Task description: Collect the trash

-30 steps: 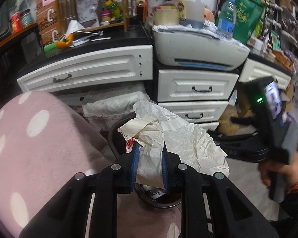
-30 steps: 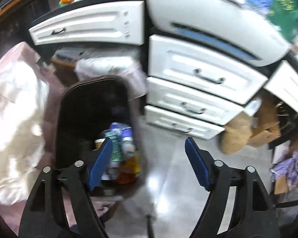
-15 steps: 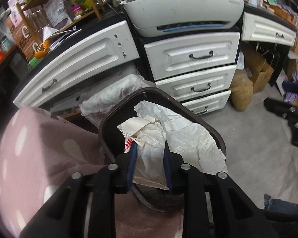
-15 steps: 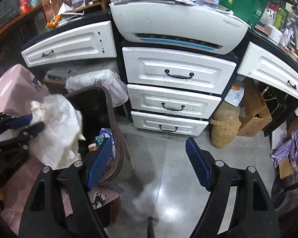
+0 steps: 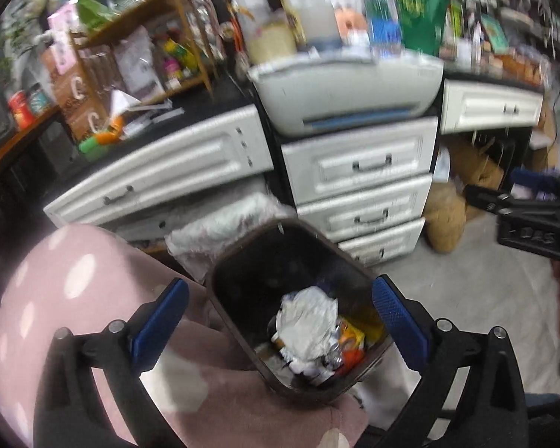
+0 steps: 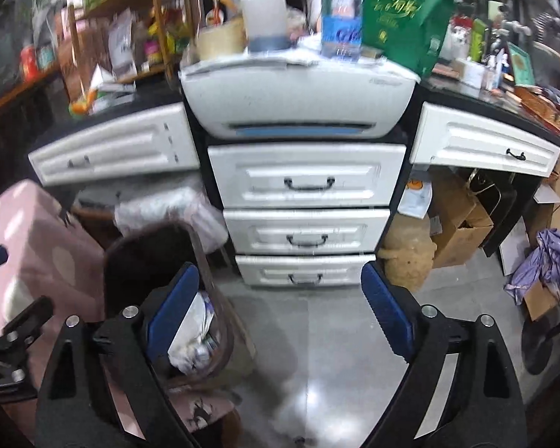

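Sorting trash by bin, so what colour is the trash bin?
Dark brown, nearly black inside; the trash bin shows best in the left wrist view.

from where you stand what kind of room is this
Most likely a cluttered home office or study corner. A white desk with drawers carries a printer, shelves of packets and bottles stand behind it, and a dark trash bin sits on the floor beside a pink dotted seat.

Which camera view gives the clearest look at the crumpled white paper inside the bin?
The left wrist view: it looks down into the bin onto the crumpled white paper. The right wrist view shows the paper partly hidden by a finger.
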Demonstrator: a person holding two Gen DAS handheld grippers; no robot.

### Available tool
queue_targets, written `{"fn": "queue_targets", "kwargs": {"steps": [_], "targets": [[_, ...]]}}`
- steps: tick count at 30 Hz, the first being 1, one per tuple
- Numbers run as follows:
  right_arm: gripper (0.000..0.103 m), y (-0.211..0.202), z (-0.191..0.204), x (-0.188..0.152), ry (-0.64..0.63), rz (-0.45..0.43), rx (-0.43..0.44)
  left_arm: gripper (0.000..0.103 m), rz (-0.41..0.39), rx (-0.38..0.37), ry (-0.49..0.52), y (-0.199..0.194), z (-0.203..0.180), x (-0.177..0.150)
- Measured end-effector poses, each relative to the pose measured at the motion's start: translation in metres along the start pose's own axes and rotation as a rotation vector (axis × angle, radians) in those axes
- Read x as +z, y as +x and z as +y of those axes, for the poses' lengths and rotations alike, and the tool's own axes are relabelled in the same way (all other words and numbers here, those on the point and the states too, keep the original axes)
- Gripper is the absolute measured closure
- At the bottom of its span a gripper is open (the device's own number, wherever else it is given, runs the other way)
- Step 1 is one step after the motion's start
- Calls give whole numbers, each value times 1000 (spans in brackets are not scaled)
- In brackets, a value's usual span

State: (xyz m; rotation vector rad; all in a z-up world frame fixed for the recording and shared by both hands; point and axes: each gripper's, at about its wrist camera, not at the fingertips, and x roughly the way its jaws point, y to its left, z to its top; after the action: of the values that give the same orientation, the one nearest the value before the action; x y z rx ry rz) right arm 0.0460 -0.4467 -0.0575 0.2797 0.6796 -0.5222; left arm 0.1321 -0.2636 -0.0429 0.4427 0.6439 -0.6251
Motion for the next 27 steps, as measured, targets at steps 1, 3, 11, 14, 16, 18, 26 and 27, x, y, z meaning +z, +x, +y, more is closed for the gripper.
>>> {"fn": "queue_targets", "kwargs": {"steps": [1,3,11,14,16,18,26,27], "targets": [[12,-8,5,0,3,-18,11,6,-19,-3,-18,-8,4,-1],[10,-23,14,-1,5,-55,24,6,-56,-2,-62,-26,15,-4],[6,-84,70,-18,-51,-182,124,6,-222,114,-226,-98,51,-39],[6,-103,91,-30,-123,-211,175,5,-248,128,-263,-116,59,-52],[6,-115,102,-37,-156,-224,214,5,-257,146,-280,-126,64,-59],[6,-124,112,-44,-176,-227,246,5,-265,177,-304,-136,69,-66],[6,-156,130,-74,-197,-290,276,5,-295,250,-344,-164,79,-91],[6,-159,132,-77,-205,-295,279,5,-296,257,-349,-167,79,-95]]}}
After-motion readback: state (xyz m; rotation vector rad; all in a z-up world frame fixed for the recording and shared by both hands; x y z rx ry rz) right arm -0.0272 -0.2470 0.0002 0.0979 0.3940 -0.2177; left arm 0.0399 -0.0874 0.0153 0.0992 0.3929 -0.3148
